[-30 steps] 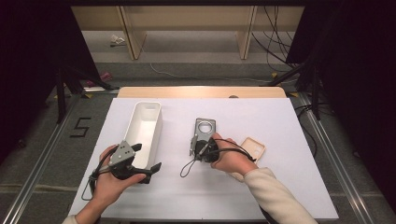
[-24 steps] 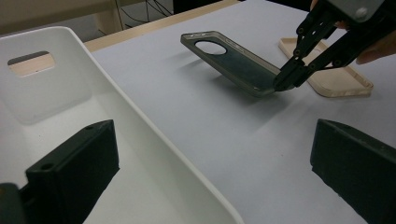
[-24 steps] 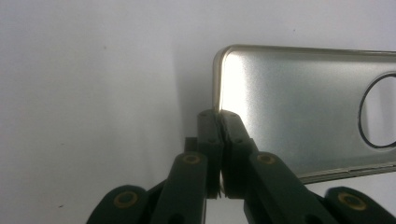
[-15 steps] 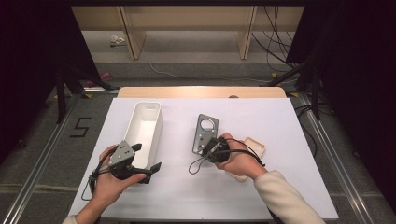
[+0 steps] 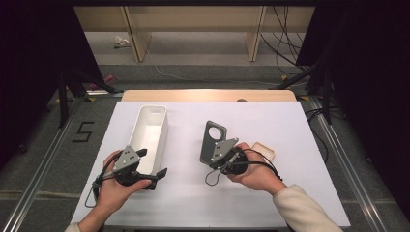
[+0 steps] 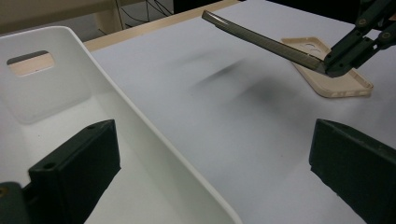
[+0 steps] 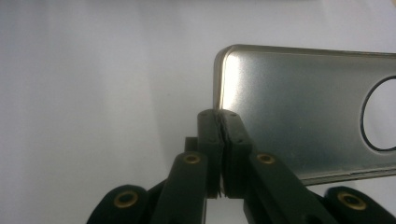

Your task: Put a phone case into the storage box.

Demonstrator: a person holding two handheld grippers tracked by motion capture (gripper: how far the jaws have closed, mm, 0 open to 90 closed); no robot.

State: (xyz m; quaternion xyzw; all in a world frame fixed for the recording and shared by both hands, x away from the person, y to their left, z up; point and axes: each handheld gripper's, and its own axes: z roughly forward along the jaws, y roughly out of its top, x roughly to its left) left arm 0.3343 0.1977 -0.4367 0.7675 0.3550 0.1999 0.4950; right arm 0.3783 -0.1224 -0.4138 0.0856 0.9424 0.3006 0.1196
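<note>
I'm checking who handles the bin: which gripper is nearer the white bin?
Left. The left gripper straddles the white bin's near wall; the right gripper holds the grey phone case off to its side.

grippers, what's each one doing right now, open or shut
Left gripper: open, fingers astride the bin wall, not gripping it.
Right gripper: shut on the grey case, lifted off the table.

You have a dark grey phone case [image 5: 213, 141] with a metallic sheen in your black right gripper [image 5: 223, 155], a beige case [image 5: 263, 151] and a white bin [image 5: 151, 131] on the white table [image 5: 270, 116].
</note>
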